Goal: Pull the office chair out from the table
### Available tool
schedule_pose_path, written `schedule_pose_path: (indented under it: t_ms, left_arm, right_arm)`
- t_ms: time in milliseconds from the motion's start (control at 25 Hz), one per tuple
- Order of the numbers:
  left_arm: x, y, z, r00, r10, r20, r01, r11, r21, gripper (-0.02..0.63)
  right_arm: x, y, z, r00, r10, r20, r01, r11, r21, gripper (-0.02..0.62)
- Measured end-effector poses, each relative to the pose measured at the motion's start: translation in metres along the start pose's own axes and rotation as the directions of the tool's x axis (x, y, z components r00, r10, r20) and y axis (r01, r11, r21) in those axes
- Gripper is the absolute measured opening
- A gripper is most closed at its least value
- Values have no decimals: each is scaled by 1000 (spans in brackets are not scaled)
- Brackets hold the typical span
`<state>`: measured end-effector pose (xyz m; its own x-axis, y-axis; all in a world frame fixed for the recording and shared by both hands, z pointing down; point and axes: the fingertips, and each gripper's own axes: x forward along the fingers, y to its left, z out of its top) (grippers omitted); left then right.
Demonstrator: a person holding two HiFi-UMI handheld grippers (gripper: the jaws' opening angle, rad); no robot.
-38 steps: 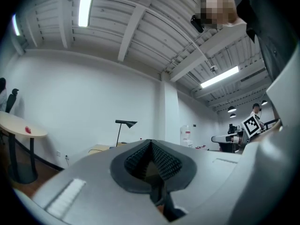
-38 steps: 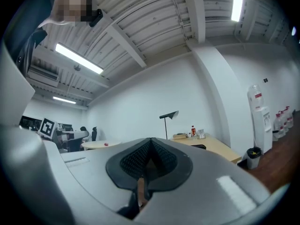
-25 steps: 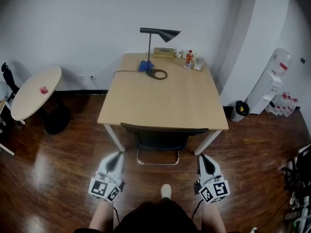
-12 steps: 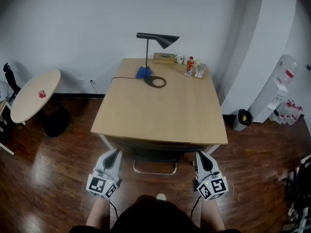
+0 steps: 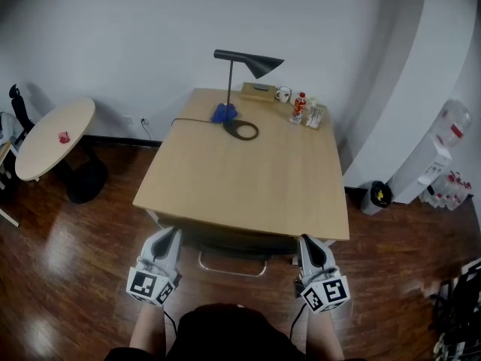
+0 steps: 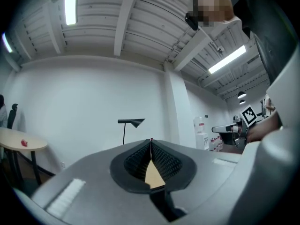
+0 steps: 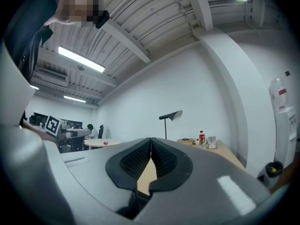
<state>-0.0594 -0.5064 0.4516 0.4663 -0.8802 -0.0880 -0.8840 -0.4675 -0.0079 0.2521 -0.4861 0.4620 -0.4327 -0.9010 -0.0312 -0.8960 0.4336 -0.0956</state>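
The office chair [image 5: 234,239] is tucked under the wooden table [image 5: 248,171]; only its dark backrest top and a chrome bar [image 5: 230,268] show below the table's near edge. My left gripper [image 5: 173,232] is level just left of the backrest, near the table edge, jaws shut and empty. My right gripper [image 5: 306,240] is level just right of the backrest, also shut and empty. In the left gripper view the left gripper [image 6: 151,140] has its pads closed together over the tabletop. The right gripper [image 7: 151,138] shows the same in its own view. Neither touches the chair.
A black desk lamp [image 5: 246,59] with a blue object, a mug, a red bottle [image 5: 299,105] and a box stand at the table's far end. A round side table [image 5: 54,128] is at the left. A water dispenser [image 5: 442,150] and a bin [image 5: 373,196] are at the right.
Both grippers and the head have moved forward toward the table's near edge. More of the chair is now hidden under the tabletop. The jaws stay shut.
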Motion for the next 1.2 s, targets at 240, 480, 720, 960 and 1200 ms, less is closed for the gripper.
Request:
schedule_pose_path:
  t_ms: [240,480,720,960,1200]
  left_arm:
    - [11,8,-13,999,-20,-26,20,1000,-18,3]
    - [31,27,-11,994,-102,-44,103,994,33,5]
    - [55,-19,-39,879,-404,-254,460,858,229,180]
    - [50,-51,-92,708,-484,-515,687,641,342,269]
    - [45,-59,-92,620,-529,-579,771,545,328,281]
  right_arm:
    - [17,-9,-6,1000,-5,-30,5,1000,-5,15]
    - [43,2,-10,997,14,-77,-18,998,-61,15]
    - [61,37,-37,944,188,-272,-251,943,-219,203]
    - [64,72,-84,802,264,-536,-498,791,-355,318]
    - [64,77,-91,749,277,-602,-561,748,-354,344]
